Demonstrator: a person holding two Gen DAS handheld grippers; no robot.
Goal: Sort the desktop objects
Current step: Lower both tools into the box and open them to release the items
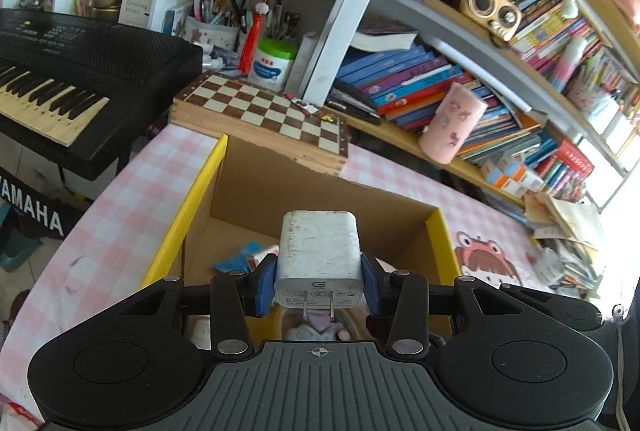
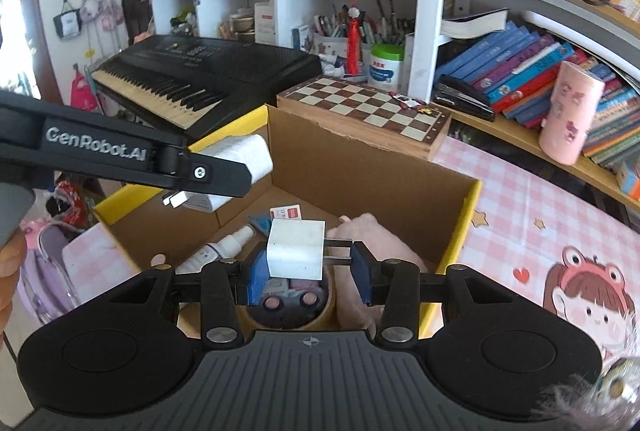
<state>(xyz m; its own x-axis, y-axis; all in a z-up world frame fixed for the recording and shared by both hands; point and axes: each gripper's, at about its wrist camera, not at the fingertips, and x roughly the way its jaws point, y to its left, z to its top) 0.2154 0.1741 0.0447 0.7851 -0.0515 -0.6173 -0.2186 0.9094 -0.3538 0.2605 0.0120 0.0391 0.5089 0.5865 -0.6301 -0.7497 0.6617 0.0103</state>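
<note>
- Holding a white wall charger (image 1: 319, 251) in our left gripper (image 1: 318, 289), we had its blue pads (image 1: 265, 287) clamped on the charger's two sides, the prongs pointing back toward the camera.
- That charger hung over the open cardboard box (image 1: 320, 179) with yellow edges, which sat on the pink checked tabletop (image 1: 120, 215).
- In our right gripper (image 2: 306, 271) we gripped a smaller white cube charger (image 2: 296, 249); the left pad (image 2: 256, 277) pressed its body and the right pad met the tips of its prongs, which pointed sideways to the right.
- From the right wrist view we saw the left gripper's black arm (image 2: 120, 159) reaching in from the left, the larger charger (image 2: 240, 155) at its tip above the box's near-left corner.
- Inside the box (image 2: 360, 167) we noted a white spray bottle (image 2: 224, 247), a blue packet (image 2: 260, 221), a small red-and-white card (image 2: 286, 212), a pink soft item (image 2: 372, 239) and a roll of tape (image 2: 288, 311) directly under the cube charger.
- Just behind the box lay a wooden chessboard (image 2: 368, 111), touching or nearly touching its far wall; we could not tell which.
- A black keyboard (image 2: 192, 79) stood to the left of the chessboard, and a pink cup (image 2: 568, 119) stood on the low bookshelf (image 2: 520, 131) to the right.
</note>
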